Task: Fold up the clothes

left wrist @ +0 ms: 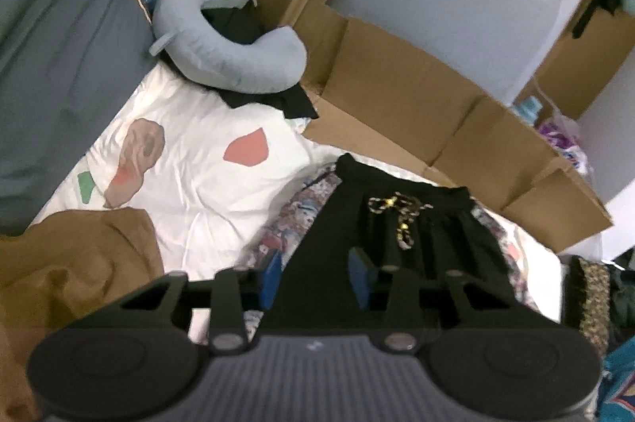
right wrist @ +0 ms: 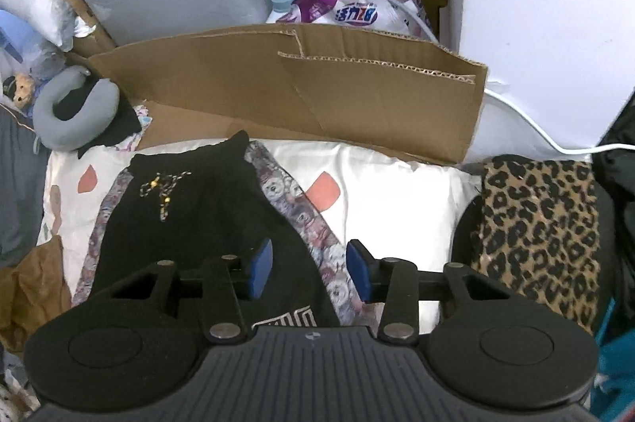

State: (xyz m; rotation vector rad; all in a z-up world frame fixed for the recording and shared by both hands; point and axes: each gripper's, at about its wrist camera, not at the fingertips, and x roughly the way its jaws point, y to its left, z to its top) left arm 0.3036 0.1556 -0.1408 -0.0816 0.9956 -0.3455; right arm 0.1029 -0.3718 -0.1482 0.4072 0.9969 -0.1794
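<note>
A: Where are the shorts and what are your jaws doing?

B: Black shorts lie flat on the white bedsheet, waistband towards the cardboard, drawstring on top. Floral side stripe runs down each outer edge. Your left gripper sits over the black middle panel, your right gripper straddles the right-hand stripe. Both sets of jaws stand part open with fabric between the blue pads, but I can't see the pads pressing on it, so I'd call nothing gripped yet.

A: How will it handle?

B: Judging by the look: light, limp knit, no stiffness at all. It will sag and drag the moment you lift one point. The sheet looks satiny, so the cloth may slide rather than crease.

A: Where do I take hold?

B: Pinch at the seams or hem, where layers are doubled. The stripe edge under your right jaws is a fair spot. Avoid the drawstring, it will just pull out. Keep clear of the leopard fabric on the right and the brown garment on the left
</note>
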